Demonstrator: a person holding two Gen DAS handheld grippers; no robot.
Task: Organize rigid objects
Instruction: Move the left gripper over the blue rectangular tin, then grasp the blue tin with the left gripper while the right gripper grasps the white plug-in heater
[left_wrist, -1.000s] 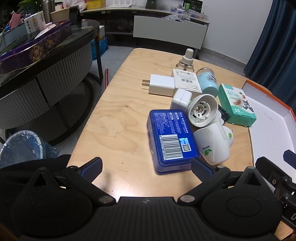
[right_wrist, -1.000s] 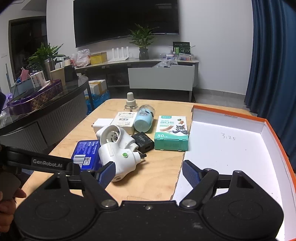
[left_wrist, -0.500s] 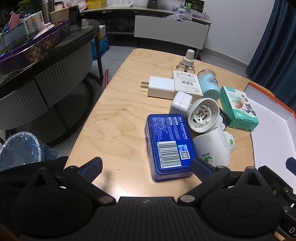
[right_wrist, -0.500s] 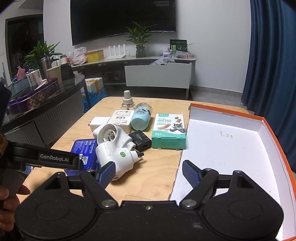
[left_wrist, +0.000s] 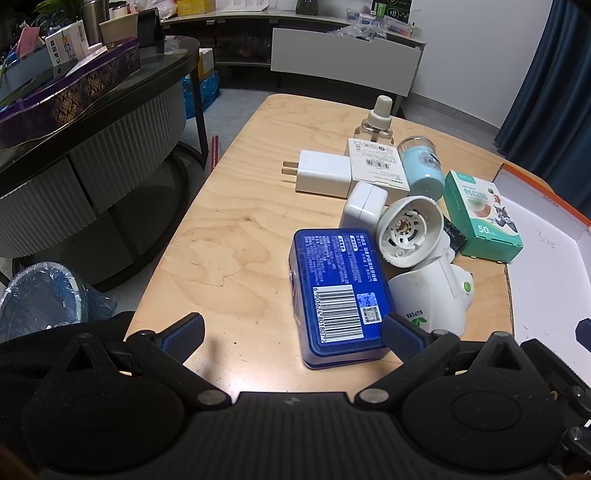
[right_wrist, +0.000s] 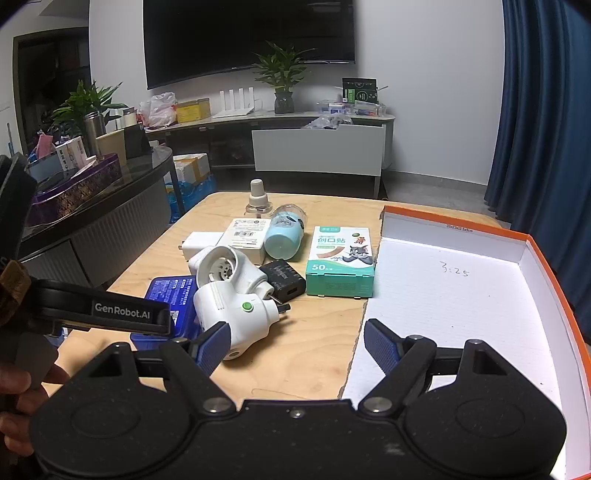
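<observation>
The orange-rimmed box lies open on the bench; take it as your landmark. Just left of the box stands the green carton, light and crushable: take it across its short sides. Farther from the box lies the blue tin, stiff and slick; grip its long edges. Between tin and box rest two white plug-in units, hard and rounded, apt to roll. Your left gripper and right gripper both hover with fingers spread wide, holding nothing.
</observation>
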